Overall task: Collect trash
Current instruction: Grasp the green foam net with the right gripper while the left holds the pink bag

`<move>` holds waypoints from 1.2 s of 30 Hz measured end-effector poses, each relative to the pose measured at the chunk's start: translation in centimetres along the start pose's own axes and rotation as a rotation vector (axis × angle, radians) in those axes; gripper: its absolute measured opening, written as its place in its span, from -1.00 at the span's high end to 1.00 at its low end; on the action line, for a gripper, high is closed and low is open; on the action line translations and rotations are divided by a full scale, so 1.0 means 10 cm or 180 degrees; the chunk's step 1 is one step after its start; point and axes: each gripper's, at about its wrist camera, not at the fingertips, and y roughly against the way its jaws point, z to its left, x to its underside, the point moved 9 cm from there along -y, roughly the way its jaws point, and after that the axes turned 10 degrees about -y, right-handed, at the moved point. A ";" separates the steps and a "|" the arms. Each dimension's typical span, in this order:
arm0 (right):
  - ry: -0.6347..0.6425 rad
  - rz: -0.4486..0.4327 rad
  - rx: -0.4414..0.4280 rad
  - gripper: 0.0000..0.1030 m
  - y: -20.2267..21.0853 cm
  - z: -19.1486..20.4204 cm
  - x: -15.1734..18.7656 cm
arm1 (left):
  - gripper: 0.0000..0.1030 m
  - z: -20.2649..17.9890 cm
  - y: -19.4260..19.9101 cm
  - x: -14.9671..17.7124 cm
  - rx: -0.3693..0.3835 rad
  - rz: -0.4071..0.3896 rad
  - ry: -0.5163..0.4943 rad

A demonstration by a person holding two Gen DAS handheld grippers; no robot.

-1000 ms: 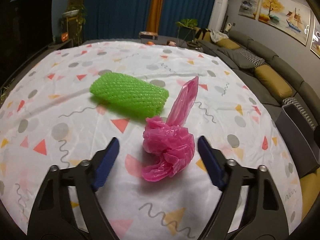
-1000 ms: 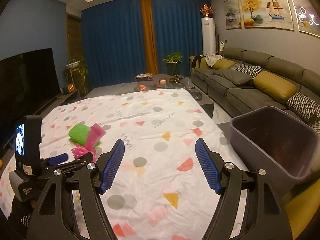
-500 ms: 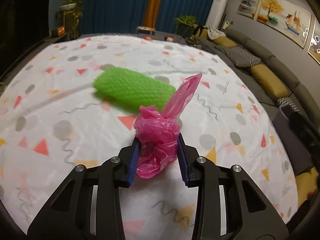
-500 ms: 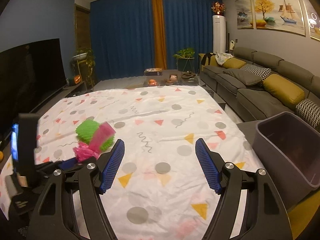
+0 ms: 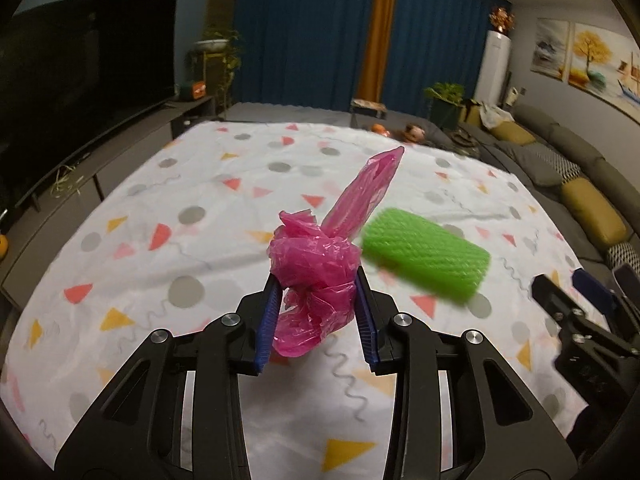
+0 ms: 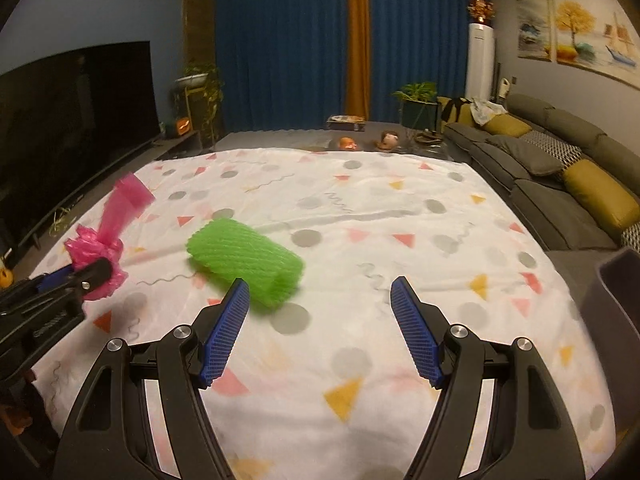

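Since 1 s ago the left hand-held gripper [image 5: 316,312] has closed on the pink bag [image 5: 314,276] and lifted it off the table [image 5: 160,200]. Right hand-held gripper [image 6: 320,328] is wide, empty, near the green foam net [image 6: 244,260]. Risk: thin crumpled bag may slip out w/ fast swing to bin [image 6: 612,280].

A wide bench [image 6: 360,360] carries everything, draped to its edges in a white cloth [image 5: 200,248] printed with grey dots, orange, pink and yellow triangles and thin squiggles; the cloth lies slightly wrinkled. Directly on it rests a green foam-net roll [image 6: 244,260], lying on its side toward the middle, with bare cloth all around it.
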 end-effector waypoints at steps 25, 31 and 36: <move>0.0177 0.0728 -0.0174 0.17 -0.82 0.44 0.14 | 0.33 0.29 -0.10 0.05 0.0085 0.0033 0.0358; 0.0216 0.0752 -0.0243 0.62 -0.79 0.47 0.19 | 0.33 0.30 -0.14 0.06 0.0103 0.0064 0.0384; 0.0164 0.0667 -0.0270 0.71 -0.70 0.44 0.18 | 0.33 0.28 -0.15 0.07 0.0104 0.0070 0.0359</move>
